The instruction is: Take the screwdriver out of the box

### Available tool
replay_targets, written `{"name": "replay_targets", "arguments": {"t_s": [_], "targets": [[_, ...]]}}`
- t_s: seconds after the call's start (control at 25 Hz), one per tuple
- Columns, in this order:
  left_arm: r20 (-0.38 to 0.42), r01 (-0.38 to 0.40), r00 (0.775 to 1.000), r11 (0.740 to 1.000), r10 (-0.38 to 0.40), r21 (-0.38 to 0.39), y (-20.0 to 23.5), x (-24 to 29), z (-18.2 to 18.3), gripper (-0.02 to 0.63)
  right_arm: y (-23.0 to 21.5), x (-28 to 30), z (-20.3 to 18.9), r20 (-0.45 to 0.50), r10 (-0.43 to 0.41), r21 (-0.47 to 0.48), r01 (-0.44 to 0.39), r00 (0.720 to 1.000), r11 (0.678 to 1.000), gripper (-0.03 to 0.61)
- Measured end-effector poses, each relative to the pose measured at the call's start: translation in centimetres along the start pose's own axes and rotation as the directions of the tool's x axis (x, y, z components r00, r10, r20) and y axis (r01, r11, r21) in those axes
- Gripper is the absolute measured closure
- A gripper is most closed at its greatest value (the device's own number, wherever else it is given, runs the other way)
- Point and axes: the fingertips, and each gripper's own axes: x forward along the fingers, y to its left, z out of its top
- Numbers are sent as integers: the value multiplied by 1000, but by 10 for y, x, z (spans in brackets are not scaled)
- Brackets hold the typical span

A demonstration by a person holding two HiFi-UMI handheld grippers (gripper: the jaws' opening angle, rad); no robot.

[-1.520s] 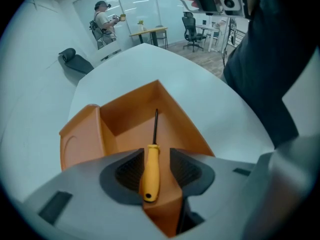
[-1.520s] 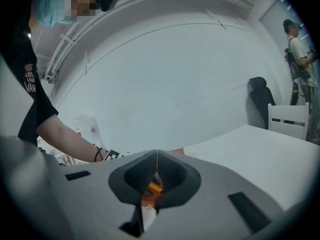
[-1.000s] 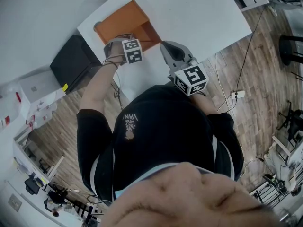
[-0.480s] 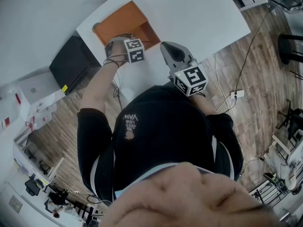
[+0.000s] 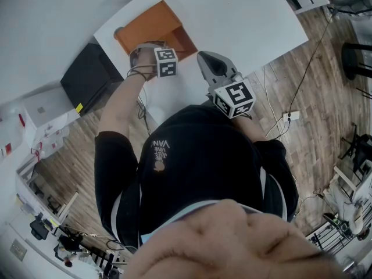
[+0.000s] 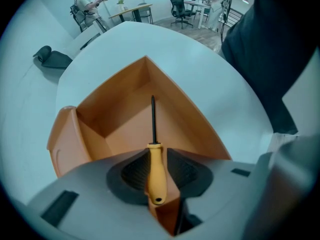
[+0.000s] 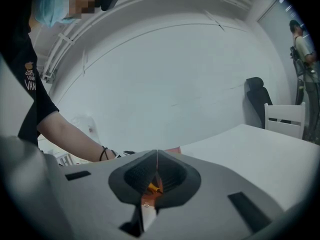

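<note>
Wood-plank flooring (image 5: 325, 68) is running under the near side of the room, with a white power strip (image 5: 290, 116) and its cables lying on it beside the person in the black shirt (image 5: 197, 173). That person is standing right up against the white bench (image 5: 244, 22).

Nearest the bench edge, the right tool (image 7: 156, 156) is hovering almost level, its jaws pressed together at the tips.

A little further in, the left tool (image 6: 157, 151) is pointing straight down over the near end of the orange box (image 5: 148, 25). Its jaws have just been closing, and they are pinching the yellow handle of the screwdriver (image 6: 156, 176), with a pad lying against each side. The screwdriver is inside the box, its dark shaft reaching away along the box floor towards the far corner. The box is sitting open on the bench, close to the left-hand corner, with one rounded flap hanging out to the side.

Beyond the bench corner, a black case (image 5: 90, 77) is resting on the floor, and pale cartons (image 5: 46, 106) are stacked past it. At the far end of the room, office chairs (image 6: 180, 6) are grouped round desks, and a person (image 6: 85, 4) is standing there. A white slatted chair (image 7: 285, 119) is standing by the wall on the other side.
</note>
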Motion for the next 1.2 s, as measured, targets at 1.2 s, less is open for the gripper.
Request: {"name": "replay_targets", "arguments": {"t_s": [1.2], "targets": [[42,-94,994,988,99,-122,11,-10,-4,540,3,-4,4,10,4,-9,-4,1000,1000,566]]}}
